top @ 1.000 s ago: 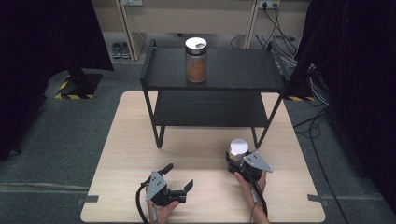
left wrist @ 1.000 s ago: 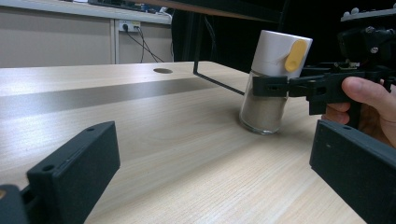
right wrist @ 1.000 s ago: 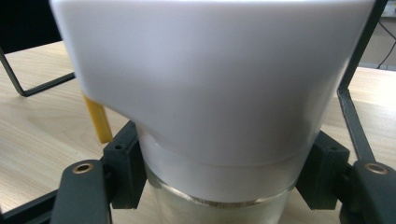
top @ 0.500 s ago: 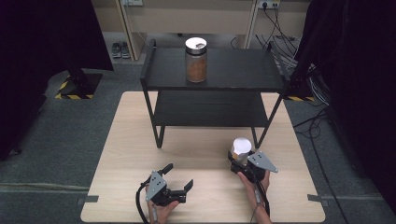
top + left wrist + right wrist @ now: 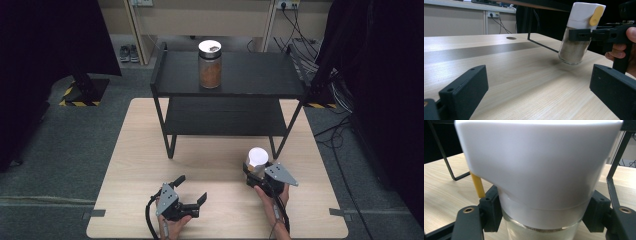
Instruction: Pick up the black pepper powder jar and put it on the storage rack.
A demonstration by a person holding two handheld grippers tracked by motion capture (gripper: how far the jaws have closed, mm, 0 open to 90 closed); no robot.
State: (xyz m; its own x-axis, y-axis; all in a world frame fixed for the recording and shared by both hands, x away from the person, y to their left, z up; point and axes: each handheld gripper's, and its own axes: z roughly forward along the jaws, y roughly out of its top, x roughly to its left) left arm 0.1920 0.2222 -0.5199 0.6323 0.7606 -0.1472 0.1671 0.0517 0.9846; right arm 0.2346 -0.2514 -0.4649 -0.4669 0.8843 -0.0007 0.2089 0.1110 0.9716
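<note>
**Shaker in the right gripper's grip, lifted off the table: carry step**

Wooden table (image 5: 140,165): bears a black two-tier shelf (image 5: 250,75) at its far half. On the shelf's top tier stands a glass jar (image 5: 210,65) with a white lid and brown contents.

Right gripper (image 5: 256,172): jaws clamped on the glass neck of a seasoning shaker (image 5: 579,37), just under its white cap; in the right gripper view the pads (image 5: 491,210) press on both sides. The shaker holds pale powder and has a yellow tab on the cap. The left gripper view shows it tilted, base clear of the table, in front of the shelf's right front leg.

Left gripper (image 5: 189,192): jaws spread wide, nothing between them, low over the near edge of the table, well apart from the shaker.

Judgement: the pick-up looks done; transport is in hand, probably toward the shelf. Next move calls for more lift, righting the tilt, then clearing the shelf rim and frame before setting down. Which tier is meant, cannot tell.
</note>
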